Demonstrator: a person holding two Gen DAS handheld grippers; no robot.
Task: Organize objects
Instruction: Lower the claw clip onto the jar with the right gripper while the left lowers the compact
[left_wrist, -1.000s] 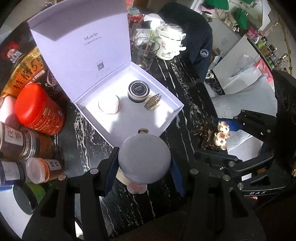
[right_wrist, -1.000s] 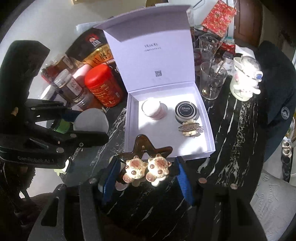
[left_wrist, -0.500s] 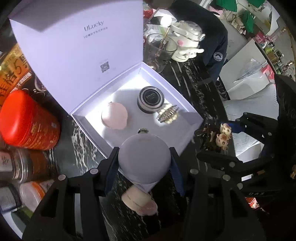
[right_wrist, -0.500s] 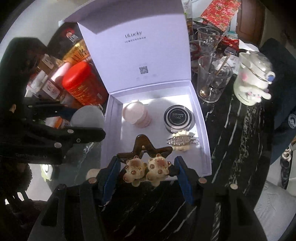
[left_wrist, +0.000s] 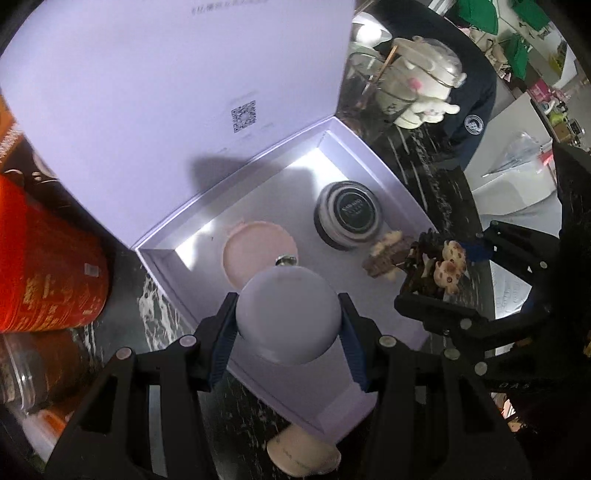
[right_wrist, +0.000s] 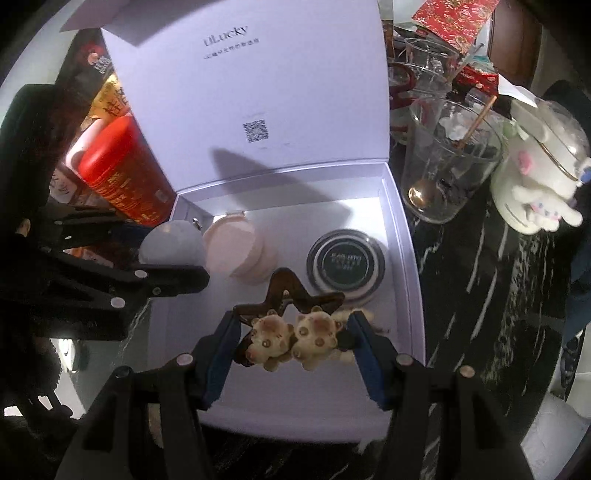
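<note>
An open lavender gift box (left_wrist: 373, 162) (right_wrist: 402, 236) holds a pink round case (left_wrist: 258, 254) (right_wrist: 236, 251), a black round jar (left_wrist: 349, 218) (right_wrist: 345, 262) and a beige hair clip (left_wrist: 384, 254). My left gripper (left_wrist: 288, 321) is shut on a grey round compact (left_wrist: 288, 314) (right_wrist: 171, 245) and holds it over the box's front left part. My right gripper (right_wrist: 293, 336) is shut on a brown star hair clip with two little bears (right_wrist: 291, 328) (left_wrist: 443, 266), held over the box's front, above the beige clip.
A red canister (left_wrist: 40, 266) (right_wrist: 118, 177) and spice jars stand left of the box. A glass with a spoon (right_wrist: 447, 158) and a white plush mug (right_wrist: 543, 177) stand to its right. A pink lid (left_wrist: 303, 454) lies on the black marble table in front of the box.
Both grippers have moved forward from in front of the box to over its inside, each still holding its object. The box looms larger in both views.
</note>
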